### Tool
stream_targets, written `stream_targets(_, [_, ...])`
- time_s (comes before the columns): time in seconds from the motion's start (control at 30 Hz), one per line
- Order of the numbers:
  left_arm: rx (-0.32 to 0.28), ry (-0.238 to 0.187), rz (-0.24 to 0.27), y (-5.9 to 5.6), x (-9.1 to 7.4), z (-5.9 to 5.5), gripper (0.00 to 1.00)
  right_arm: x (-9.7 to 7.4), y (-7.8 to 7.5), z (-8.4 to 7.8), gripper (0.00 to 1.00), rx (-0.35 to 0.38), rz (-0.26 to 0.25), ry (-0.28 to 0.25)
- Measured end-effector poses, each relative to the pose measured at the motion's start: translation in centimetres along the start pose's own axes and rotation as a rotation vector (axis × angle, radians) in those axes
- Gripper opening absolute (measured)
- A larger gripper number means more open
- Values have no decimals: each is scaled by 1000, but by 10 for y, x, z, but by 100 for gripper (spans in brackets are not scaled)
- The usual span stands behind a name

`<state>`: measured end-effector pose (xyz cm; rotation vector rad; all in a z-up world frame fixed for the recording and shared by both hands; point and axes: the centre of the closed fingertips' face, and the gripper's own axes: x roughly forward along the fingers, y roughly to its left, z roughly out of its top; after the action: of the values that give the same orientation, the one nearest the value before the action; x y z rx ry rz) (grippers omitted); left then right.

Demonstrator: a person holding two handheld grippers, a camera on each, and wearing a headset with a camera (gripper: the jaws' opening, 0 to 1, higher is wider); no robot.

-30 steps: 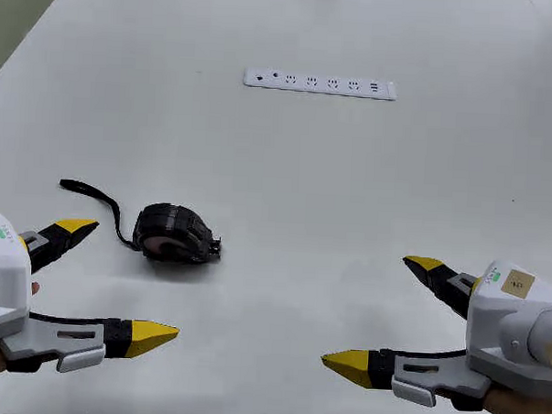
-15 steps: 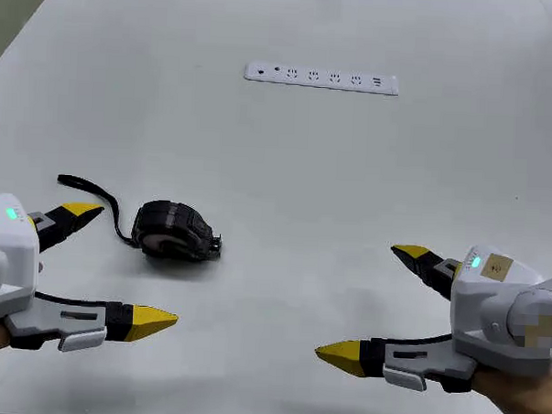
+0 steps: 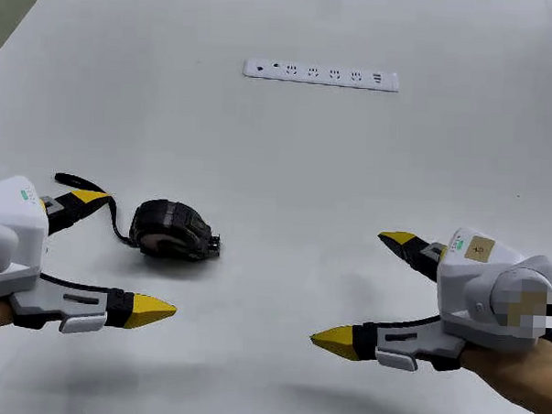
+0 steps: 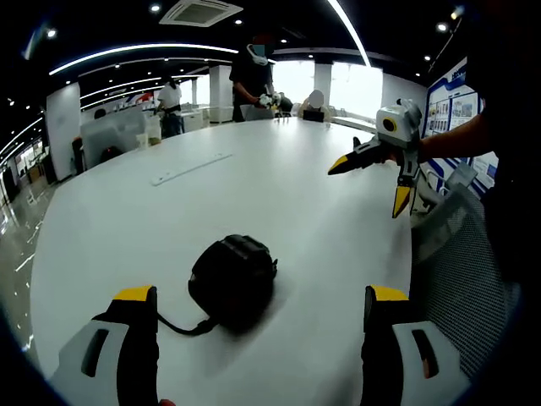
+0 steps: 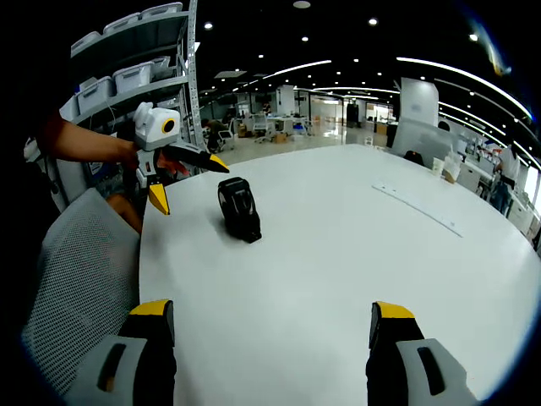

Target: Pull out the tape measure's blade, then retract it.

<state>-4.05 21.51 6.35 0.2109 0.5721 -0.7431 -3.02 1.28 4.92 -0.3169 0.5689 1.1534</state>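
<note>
The white workbench (image 3: 287,152) spreads across the whole head view, with a white power strip (image 3: 320,75) lying flat near the upper middle. Low in the frame, the right gripper (image 3: 350,286) hangs at lower right and the left gripper (image 3: 138,251) at lower left. Both have their yellow-tipped jaws spread wide and nothing between them.

The black tape measure (image 3: 170,230) rests on the table at centre left, just beside the left gripper's jaws and well apart from the right one. In the left gripper view it sits low in the middle, between the two jaws but ahead of them, untouched. Its black wrist strap (image 3: 84,185) trails off to the left, and the small blade hook (image 3: 215,246) pokes out at the case's right end, the blade fully wound in.

This looks like the approach, with nothing gripped yet. The next move probably calls for the left jaws to close on the case and steady it while the right gripper crosses over to pinch the hook.
</note>
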Motion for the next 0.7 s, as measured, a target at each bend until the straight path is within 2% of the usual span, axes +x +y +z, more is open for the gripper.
stream_targets(0.3, [25, 28, -35, 4, 5, -2, 99, 13, -3, 2, 94, -33, 31, 7])
stream_targets(0.7, [78, 66, -82, 11, 14, -2, 97, 28, -7, 6, 86, -85, 75, 12])
